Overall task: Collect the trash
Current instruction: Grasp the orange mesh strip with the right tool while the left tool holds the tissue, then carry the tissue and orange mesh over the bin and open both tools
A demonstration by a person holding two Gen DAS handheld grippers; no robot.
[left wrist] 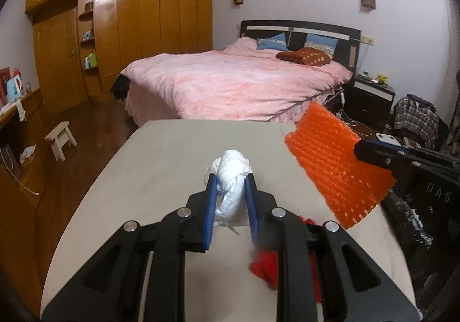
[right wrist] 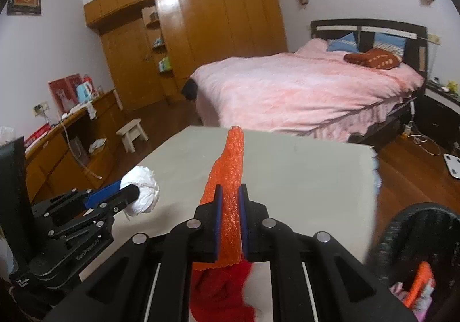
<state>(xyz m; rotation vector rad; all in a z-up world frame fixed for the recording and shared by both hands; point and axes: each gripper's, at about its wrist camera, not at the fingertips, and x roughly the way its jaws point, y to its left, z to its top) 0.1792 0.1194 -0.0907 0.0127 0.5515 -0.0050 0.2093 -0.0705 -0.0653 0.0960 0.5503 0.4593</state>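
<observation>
left gripper [left wrist: 230, 178] clamps tissue wad [left wrist: 230, 166] | right gripper [right wrist: 229, 192] clamps orange mesh [right wrist: 230, 175] | basket [right wrist: 417, 224] right

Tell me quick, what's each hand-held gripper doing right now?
Left hand-held gripper: closed on a crumpled white paper wad.
Right hand-held gripper: closed on an orange foam mesh sheet.

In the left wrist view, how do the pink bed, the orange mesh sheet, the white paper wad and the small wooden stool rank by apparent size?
1. Pink bed
2. Orange mesh sheet, though it is close to the camera
3. White paper wad, also close
4. Small wooden stool, far away, so its true rank is unsure
</observation>
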